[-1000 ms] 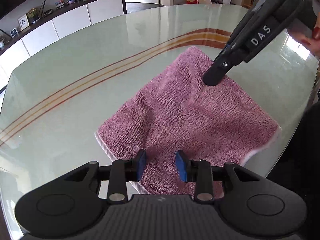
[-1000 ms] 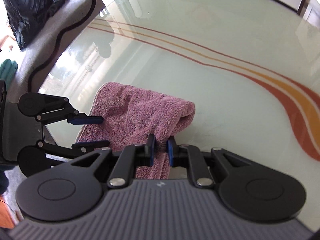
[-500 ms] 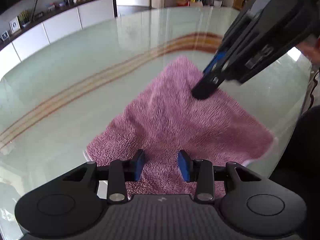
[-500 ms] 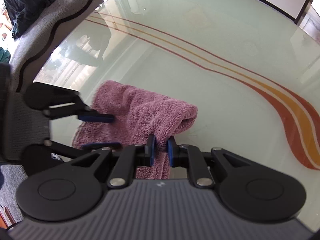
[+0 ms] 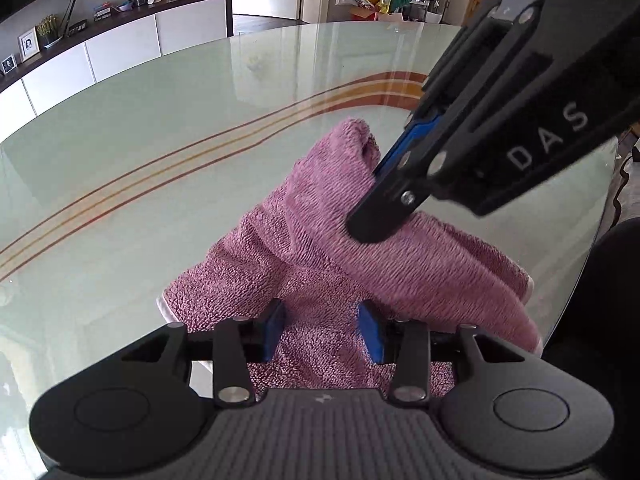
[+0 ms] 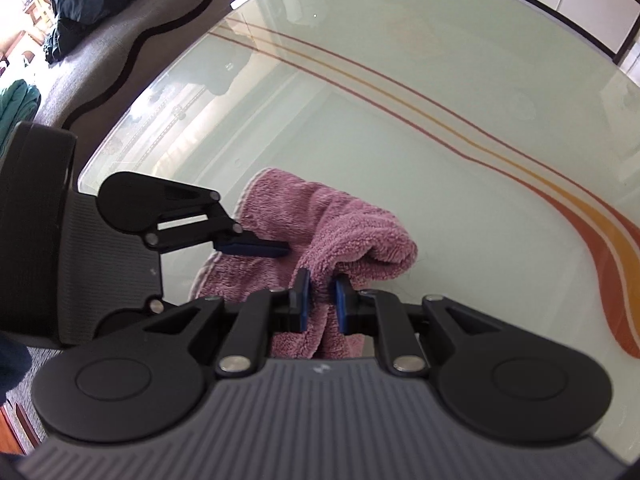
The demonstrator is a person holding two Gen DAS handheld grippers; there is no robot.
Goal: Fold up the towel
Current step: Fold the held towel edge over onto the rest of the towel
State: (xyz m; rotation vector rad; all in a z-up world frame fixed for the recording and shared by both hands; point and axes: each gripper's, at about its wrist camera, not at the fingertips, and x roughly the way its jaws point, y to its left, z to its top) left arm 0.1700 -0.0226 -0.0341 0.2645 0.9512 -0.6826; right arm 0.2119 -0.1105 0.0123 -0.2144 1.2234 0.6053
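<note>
A pink towel lies on the green glass table, with its far part lifted into a raised fold. My right gripper comes in from the upper right, shut on that fold. In the right wrist view its blue pads pinch the bunched towel at the right gripper. My left gripper hovers over the towel's near edge. Its jaws are opening, with towel pile beneath them and the pads not pressing on it. One of its fingers shows at the left.
Orange and red stripes curve across the glass. A white sideboard stands beyond the table. A grey chair sits past the far edge in the right wrist view. The table's edge runs close on the right.
The towel lay flat before. My right gripper has lifted its far part and carried it toward the left gripper, raising a fold. The left jaws stand slightly wider.
</note>
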